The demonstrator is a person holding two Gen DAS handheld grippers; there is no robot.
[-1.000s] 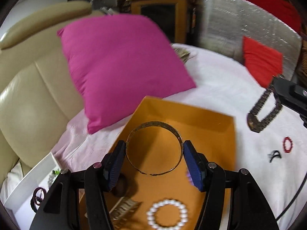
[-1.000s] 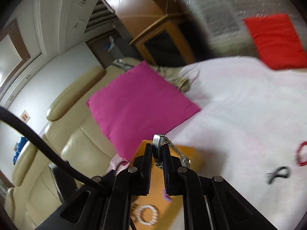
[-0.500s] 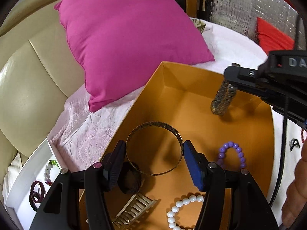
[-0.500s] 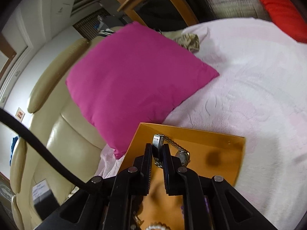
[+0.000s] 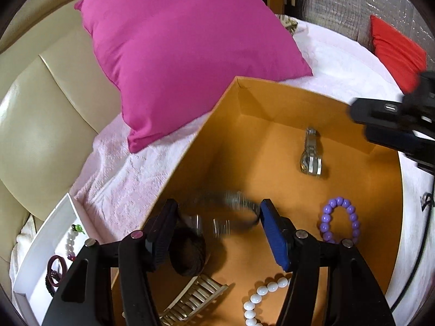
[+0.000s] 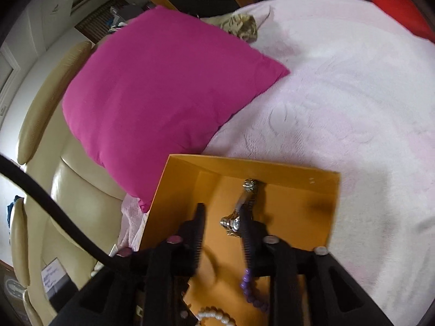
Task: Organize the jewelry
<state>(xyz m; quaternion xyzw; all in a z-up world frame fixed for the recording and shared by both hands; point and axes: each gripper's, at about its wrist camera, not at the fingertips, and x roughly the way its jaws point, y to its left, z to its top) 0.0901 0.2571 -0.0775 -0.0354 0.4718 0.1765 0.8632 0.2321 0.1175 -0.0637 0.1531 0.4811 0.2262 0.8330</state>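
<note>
An orange box (image 5: 244, 95) lies on the pink-white bedspread. My left gripper (image 5: 217, 222) is open over it; a brass bangle (image 5: 228, 198), blurred, drops between its fingers. A silver watch (image 5: 311, 154) lies at the box's far end. My right gripper (image 6: 221, 225) is open just above the watch (image 6: 239, 214). In the box are a purple bead bracelet (image 5: 339, 220), a white bead bracelet (image 5: 261, 296), a gold hair comb (image 5: 190, 298) and a dark hair tie (image 5: 187, 252).
A magenta pillow (image 5: 185, 49) leans on the cream headboard (image 5: 35, 114) behind the box. A white tray (image 5: 49, 258) with beads and hair ties sits left of the box. A red cushion (image 5: 397, 51) lies far right. A black clip (image 5: 426, 201) lies on the bedspread.
My right gripper opened and let go of the watch, which now lies in the box. My left gripper opened wider and the bangle slipped loose, falling into the box.
</note>
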